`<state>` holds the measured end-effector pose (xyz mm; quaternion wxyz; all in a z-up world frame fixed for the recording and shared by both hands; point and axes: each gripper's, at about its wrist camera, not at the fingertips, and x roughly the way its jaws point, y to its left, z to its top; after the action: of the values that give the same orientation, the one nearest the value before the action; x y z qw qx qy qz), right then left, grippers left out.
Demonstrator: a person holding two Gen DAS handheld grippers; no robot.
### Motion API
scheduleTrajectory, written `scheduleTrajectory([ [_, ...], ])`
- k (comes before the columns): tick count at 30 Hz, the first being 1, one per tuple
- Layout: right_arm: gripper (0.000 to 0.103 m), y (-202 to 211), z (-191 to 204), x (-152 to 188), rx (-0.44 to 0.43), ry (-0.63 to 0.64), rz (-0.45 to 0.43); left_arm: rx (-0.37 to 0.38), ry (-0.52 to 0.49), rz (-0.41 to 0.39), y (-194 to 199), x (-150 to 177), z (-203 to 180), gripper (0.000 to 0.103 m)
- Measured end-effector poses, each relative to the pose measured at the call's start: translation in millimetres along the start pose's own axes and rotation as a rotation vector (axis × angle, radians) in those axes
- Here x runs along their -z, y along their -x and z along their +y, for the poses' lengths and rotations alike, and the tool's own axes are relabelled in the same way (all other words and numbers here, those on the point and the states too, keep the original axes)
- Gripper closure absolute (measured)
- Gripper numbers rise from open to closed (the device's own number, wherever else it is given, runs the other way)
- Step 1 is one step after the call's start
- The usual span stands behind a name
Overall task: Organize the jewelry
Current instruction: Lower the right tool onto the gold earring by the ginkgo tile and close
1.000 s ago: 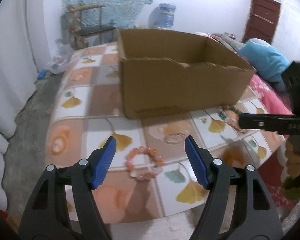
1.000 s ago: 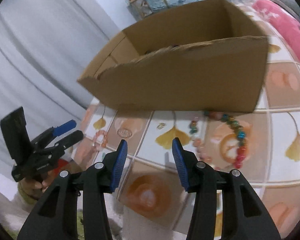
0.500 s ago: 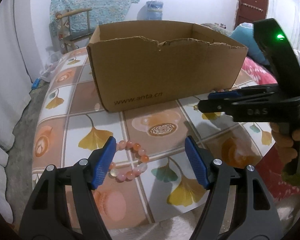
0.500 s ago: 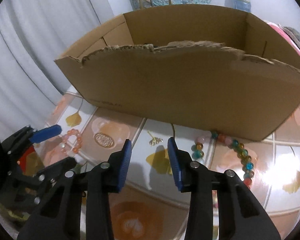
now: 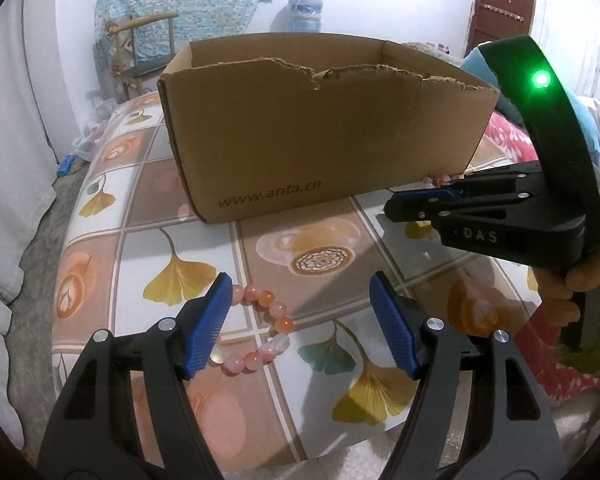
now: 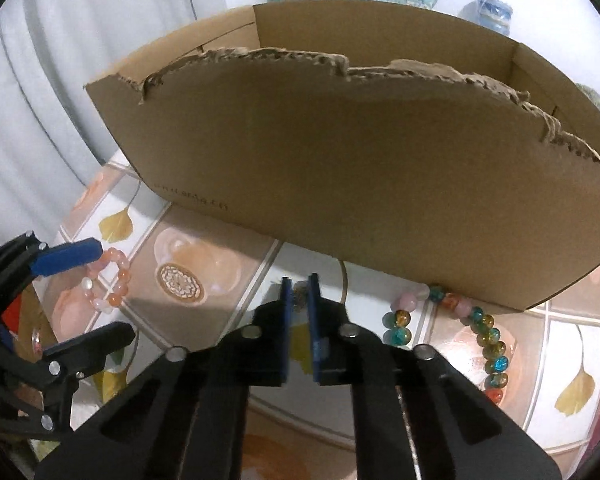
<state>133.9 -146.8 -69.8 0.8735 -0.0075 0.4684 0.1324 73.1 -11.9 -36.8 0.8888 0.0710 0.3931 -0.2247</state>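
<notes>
- "www.anta.cn" is printed in dark letters low on the near wall of the cardboard box, towards its left corner.
- "DAS" stands in pale letters on the black body of the right gripper, seen from the left wrist camera.
- From the right wrist camera the box print is too blurred to read.

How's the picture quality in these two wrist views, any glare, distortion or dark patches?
Left wrist view: fisheye bends the cardboard box; a green light on the right gripper blooms; the pink bracelet is sharp. Right wrist view: the box's near wall bulges and lies in shade; the tablecloth shows a bright reflection beside the multicoloured bracelet.
</notes>
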Motion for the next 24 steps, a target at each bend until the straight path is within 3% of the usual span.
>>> scheduleTrajectory([
  [14, 0.1, 38, -9, 28, -0.106, -0.093, -0.015, -0.035, -0.043, 0.002, 11, 4, -4, 0.035],
  [20, 0.1, 38, -10, 29, -0.104, -0.11, -0.017, -0.041, -0.044, 0.012, 12, 7, -4, 0.035],
  [23, 0.095, 33, -10, 25, -0.088, -0.093, -0.015, -0.043, -0.046, 0.014, 11, 7, -5, 0.035],
  [24, 0.085, 32, -10, 24, -0.081, -0.086, -0.021, -0.045, -0.05, 0.014, 11, 7, -6, 0.035],
])
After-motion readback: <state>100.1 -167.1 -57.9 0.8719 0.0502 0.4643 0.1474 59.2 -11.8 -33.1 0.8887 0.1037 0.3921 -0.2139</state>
